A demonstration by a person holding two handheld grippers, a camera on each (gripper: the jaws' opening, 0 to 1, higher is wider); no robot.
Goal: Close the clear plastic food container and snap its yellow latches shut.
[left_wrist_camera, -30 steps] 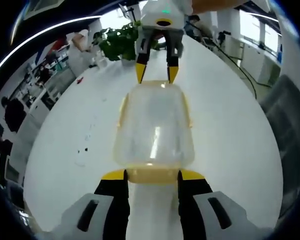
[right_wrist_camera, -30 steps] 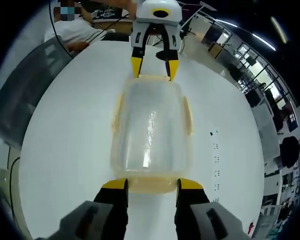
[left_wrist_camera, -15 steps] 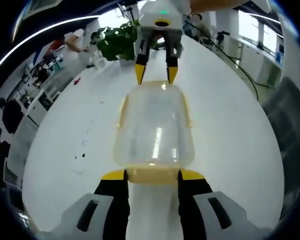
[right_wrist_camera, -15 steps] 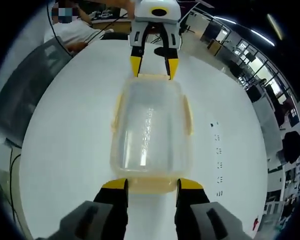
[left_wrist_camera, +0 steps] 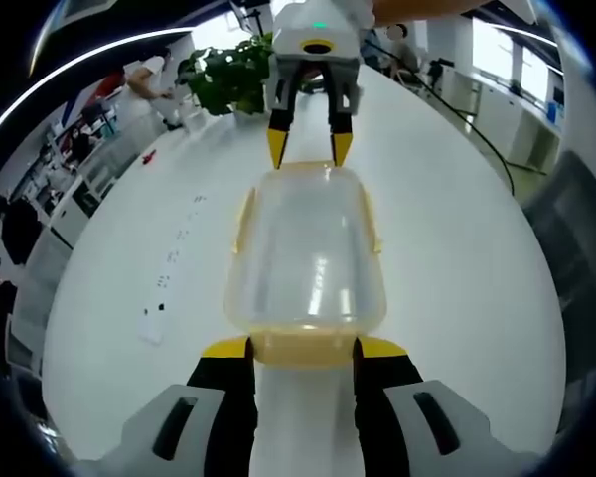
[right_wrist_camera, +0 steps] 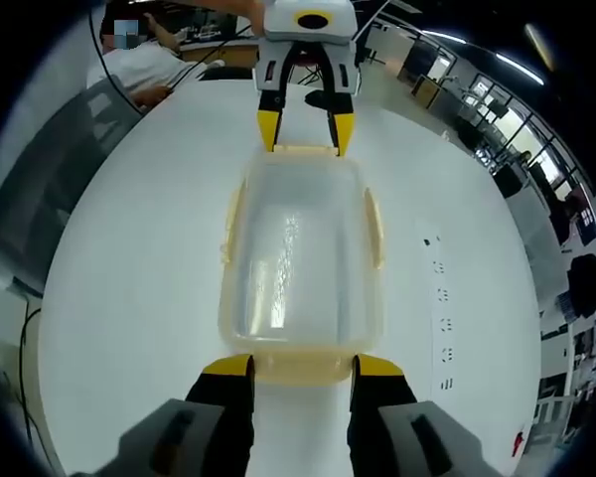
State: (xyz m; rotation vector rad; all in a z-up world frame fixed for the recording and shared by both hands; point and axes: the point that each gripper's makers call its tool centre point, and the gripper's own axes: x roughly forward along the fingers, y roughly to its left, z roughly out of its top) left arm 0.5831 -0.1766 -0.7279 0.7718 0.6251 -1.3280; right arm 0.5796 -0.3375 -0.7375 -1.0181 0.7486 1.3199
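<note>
Clear plastic container: oblong lidded food box (left_wrist_camera: pixel 306 260) (right_wrist_camera: pixel 300 268) on white table (left_wrist_camera: pixel 457 258), directly ahead of both claws.
Long axis: runs from left gripper (left_wrist_camera: pixel 302 347) to right gripper (right_wrist_camera: pixel 302 366); each equally near.
Claws: both spread apart, each straddling a yellow end latch (left_wrist_camera: pixel 304 348) (right_wrist_camera: pixel 302 369).
Writing: none legible.

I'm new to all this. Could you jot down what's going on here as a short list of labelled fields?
Object: clear plastic food container with its lid on, yellow latches along its sides
Surface: white table
Left hand-held gripper: open, jaws either side of one end latch
Right hand-held gripper: open, jaws either side of the opposite end latch
Layout: the two grippers face each other across the container
Background: potted plant, a seated person
</note>
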